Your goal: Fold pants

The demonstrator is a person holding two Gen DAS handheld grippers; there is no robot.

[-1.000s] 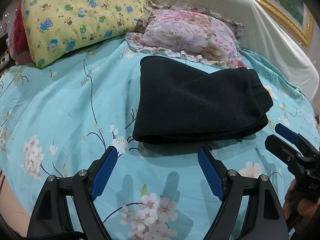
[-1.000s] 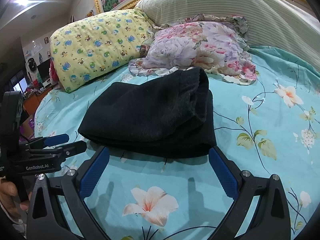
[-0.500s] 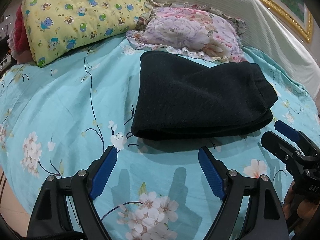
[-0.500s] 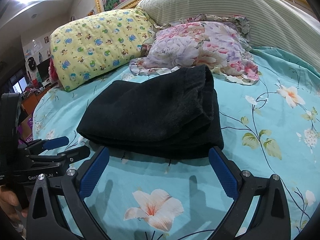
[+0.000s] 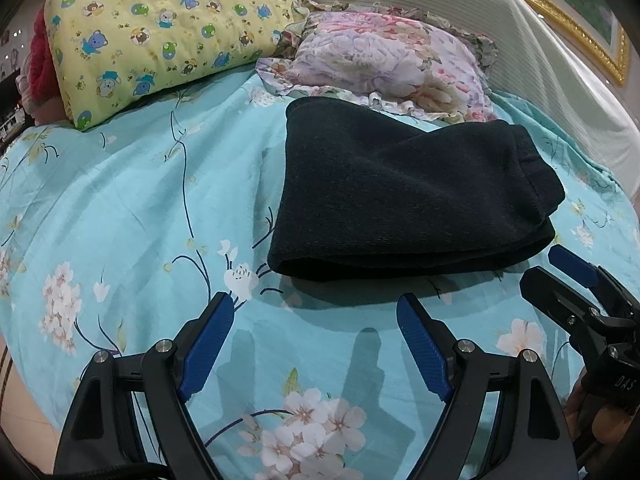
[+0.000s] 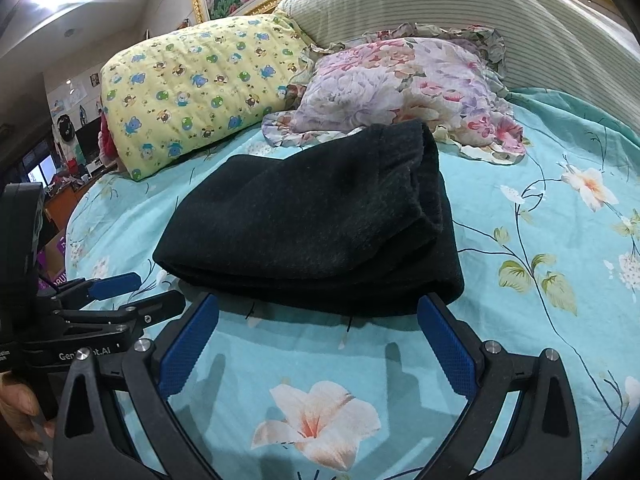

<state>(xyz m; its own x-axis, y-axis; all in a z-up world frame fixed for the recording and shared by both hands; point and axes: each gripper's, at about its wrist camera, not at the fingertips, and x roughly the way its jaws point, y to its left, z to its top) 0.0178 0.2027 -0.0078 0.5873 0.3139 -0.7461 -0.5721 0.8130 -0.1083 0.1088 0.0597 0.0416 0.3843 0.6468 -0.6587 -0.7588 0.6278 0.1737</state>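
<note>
Black pants (image 5: 404, 192) lie folded in a thick rectangle on the turquoise flowered bed sheet (image 5: 132, 208), just in front of the pillows; the right wrist view shows the same pants (image 6: 316, 220) with the waistband end at the right. My left gripper (image 5: 316, 312) is open, hovering over the sheet just short of the pile's near edge. My right gripper (image 6: 316, 312) is open too, its fingertips close to the near fold edge and nothing between them. Each gripper appears at the side of the other's view: the right gripper (image 5: 560, 276) and the left gripper (image 6: 132, 292).
A yellow bear-print pillow (image 5: 160, 28) and a pink floral pillow (image 5: 388, 56) lie behind the pants. A striped beige headboard (image 5: 500, 32) rises behind them below a gold picture frame (image 5: 580, 20). A hand (image 6: 20, 412) holds the left gripper.
Both grippers have crept a little closer to the folded pants' near edge. They stay open, and the pants have not moved.
</note>
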